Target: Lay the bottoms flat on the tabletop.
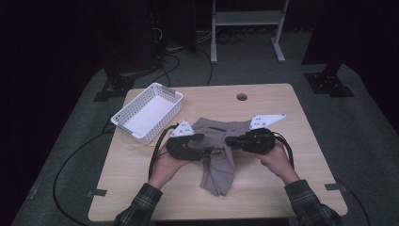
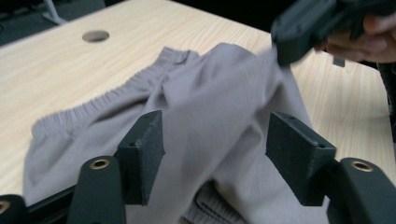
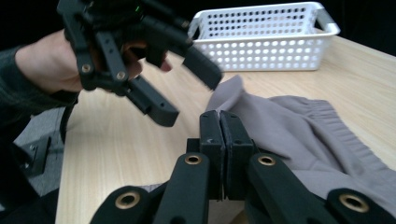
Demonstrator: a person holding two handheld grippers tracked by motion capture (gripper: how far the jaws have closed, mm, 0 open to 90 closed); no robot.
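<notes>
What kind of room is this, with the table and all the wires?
Probably a lab or recording studio, not a home. A bare wooden table stands in a dark room, black cables trail across the grey floor, and a metal equipment stand waits behind.

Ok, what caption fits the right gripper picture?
Right gripper pinches grey shorts while the open left gripper hovers near a white basket.

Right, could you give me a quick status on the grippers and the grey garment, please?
Right gripper shut on grey garment, fold pinched. Left gripper open, jaws astride the cloth, not pressing. White basket off to the side, nothing in the way.
</notes>
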